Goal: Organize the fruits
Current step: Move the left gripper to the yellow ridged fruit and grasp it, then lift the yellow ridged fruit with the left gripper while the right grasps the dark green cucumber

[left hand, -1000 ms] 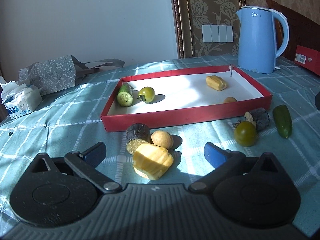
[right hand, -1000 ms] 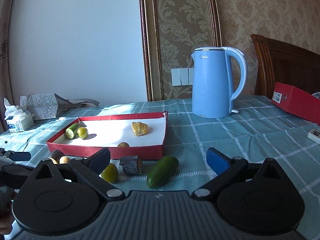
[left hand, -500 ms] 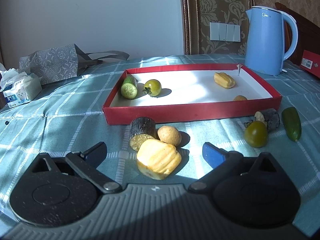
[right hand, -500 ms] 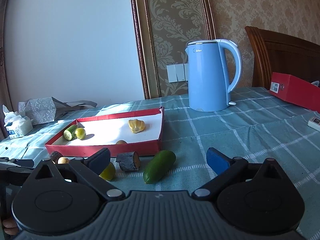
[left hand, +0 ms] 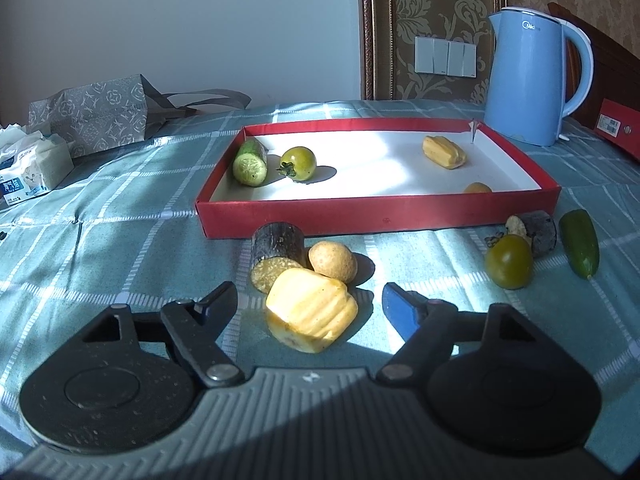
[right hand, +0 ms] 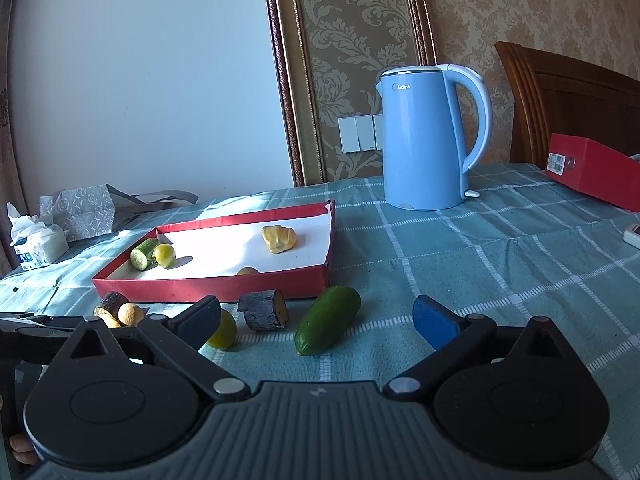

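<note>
A yellow ridged fruit piece point(left hand: 312, 314) lies on the checked cloth between the fingers of my left gripper point(left hand: 308, 308). Its jaws are closing, with gaps still on both sides. Just behind it sit a dark-skinned chunk point(left hand: 276, 248) and a small potato-like fruit point(left hand: 332, 261). The red tray point(left hand: 380, 216) holds a cucumber half point(left hand: 250, 162), a green tomato point(left hand: 299, 163) and a yellow piece point(left hand: 444, 152). My right gripper point(right hand: 318, 320) hovers open over a whole cucumber point(right hand: 326, 320), beside a dark chunk point(right hand: 262, 314) and a tomato point(right hand: 224, 330).
A blue kettle point(left hand: 532, 76) stands behind the tray's right corner. A grey gift bag point(left hand: 92, 114) and a tissue pack point(left hand: 28, 168) lie at the far left. A red box point(right hand: 592, 172) and a remote point(right hand: 632, 234) are at the right, before a wooden chair back.
The left gripper's fingers have drawn inward around the yellow ridged piece. The right gripper stays wide open and has hardly moved.
</note>
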Demonstrator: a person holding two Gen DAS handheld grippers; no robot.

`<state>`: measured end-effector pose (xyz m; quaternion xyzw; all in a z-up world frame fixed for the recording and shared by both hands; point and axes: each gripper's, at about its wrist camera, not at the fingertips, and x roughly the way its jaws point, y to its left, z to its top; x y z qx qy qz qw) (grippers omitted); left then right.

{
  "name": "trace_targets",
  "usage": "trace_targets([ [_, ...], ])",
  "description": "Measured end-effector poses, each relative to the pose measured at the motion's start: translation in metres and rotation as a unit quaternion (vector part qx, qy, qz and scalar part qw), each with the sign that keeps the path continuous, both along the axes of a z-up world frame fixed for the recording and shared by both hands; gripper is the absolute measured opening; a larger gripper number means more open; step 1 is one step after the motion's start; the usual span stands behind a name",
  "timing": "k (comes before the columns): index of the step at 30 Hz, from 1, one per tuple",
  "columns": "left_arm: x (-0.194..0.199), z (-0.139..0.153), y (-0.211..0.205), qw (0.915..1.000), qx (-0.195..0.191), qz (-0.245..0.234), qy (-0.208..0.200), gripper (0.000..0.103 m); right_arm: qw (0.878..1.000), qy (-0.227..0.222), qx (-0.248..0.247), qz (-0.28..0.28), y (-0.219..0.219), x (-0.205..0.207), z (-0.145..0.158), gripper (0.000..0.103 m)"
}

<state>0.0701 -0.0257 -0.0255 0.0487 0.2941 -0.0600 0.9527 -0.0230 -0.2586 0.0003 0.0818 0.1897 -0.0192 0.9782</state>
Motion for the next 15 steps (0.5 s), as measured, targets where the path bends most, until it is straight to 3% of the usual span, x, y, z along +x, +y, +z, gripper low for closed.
trace_targets([
  [2, 0.001, -0.001, 0.001, 1.0, -0.001, 0.001, 0.003, 0.069, 1.0, 0.001, -0.001, 0.001, 0.001, 0.001, 0.0, 0.103],
  [4, 0.003, -0.002, 0.002, 0.9999, -0.001, 0.006, 0.011, 0.056, 1.0, 0.003, -0.002, 0.004, 0.002, 0.001, 0.0, 0.103],
  [7, 0.003, -0.002, 0.005, 0.9996, -0.02, -0.001, 0.019, 0.044, 1.0, 0.004, -0.007, 0.008, 0.005, 0.002, 0.0, 0.103],
  [15, 0.001, -0.001, 0.009, 0.9995, -0.028, -0.002, 0.017, 0.044, 0.999, 0.006, -0.038, 0.013, 0.013, 0.001, 0.0, 0.103],
])
